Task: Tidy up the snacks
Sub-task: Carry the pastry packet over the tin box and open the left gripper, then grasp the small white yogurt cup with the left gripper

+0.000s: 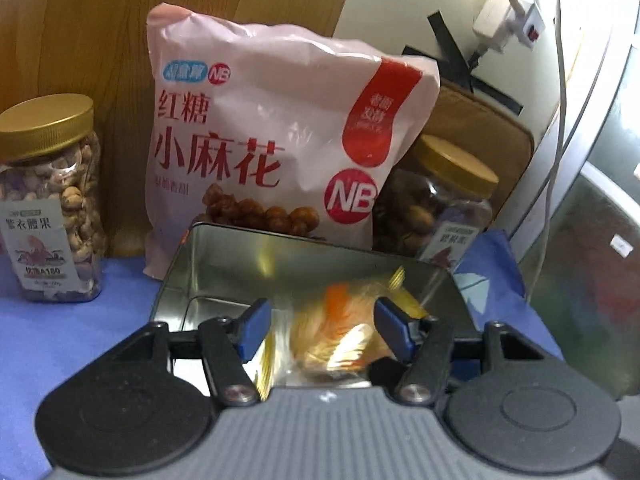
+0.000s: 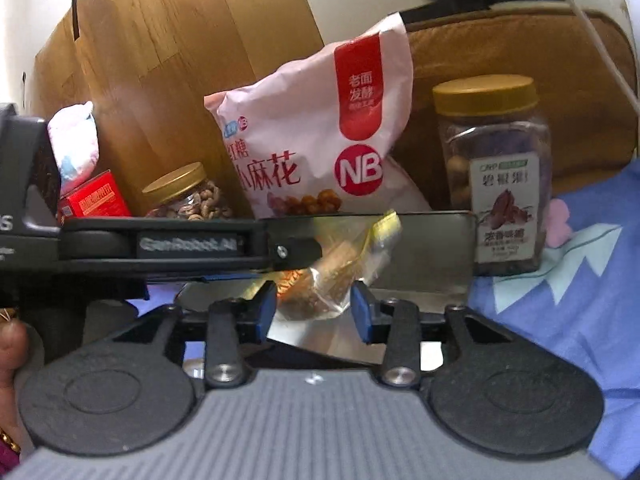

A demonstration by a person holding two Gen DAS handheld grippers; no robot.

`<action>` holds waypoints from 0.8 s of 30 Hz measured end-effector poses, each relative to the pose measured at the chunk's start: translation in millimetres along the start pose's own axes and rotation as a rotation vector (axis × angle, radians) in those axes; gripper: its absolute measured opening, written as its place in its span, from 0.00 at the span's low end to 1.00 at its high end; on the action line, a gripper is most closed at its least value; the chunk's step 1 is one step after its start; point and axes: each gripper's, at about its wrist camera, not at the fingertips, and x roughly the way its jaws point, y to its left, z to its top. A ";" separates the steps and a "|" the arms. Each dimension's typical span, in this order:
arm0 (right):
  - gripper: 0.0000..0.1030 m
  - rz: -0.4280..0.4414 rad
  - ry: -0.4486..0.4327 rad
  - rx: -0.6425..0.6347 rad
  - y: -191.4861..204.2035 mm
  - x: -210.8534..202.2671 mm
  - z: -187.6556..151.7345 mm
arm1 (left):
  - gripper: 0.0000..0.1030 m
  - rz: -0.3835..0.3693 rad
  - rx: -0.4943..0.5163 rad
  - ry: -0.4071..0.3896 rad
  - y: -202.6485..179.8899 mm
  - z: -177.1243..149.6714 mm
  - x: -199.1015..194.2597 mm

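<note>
A clear snack packet [image 1: 340, 332] with orange and yellow print hangs between the blue pads of my left gripper [image 1: 325, 326], over an open metal tin [image 1: 260, 264]. The pads seem to press its sides. In the right wrist view the same packet [image 2: 332, 276] sits between the fingers of my right gripper [image 2: 314, 312], which stands open with a small gap on each side. The left gripper [image 2: 296, 252] reaches in from the left and meets the packet's upper part in front of the tin [image 2: 432, 248].
A pink snack bag [image 1: 248, 140] leans on a wooden board [image 1: 100, 40] behind the tin. A cashew jar [image 1: 52, 200] stands left, a pecan jar [image 2: 496, 184] right. A red box [image 2: 94, 196] and a tissue pack [image 2: 74, 144] lie far left. A blue cloth [image 1: 60, 340] covers the surface.
</note>
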 end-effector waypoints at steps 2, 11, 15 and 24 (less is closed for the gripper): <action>0.49 0.004 -0.008 0.004 -3.2 -9.0 1.0 | 0.63 -0.012 -0.002 -0.013 -1.1 -2.6 -4.4; 0.50 -0.075 -0.084 0.178 -63.0 -96.9 -35.0 | 0.63 -0.141 -0.002 -0.068 1.3 -44.6 -83.6; 0.50 -0.068 -0.007 0.366 -96.1 -101.4 -63.9 | 0.63 -0.154 -0.040 0.000 9.3 -78.8 -92.2; 0.51 0.007 0.070 0.380 -51.1 -89.8 -89.5 | 0.63 -0.135 -0.113 0.037 32.4 -120.4 -113.3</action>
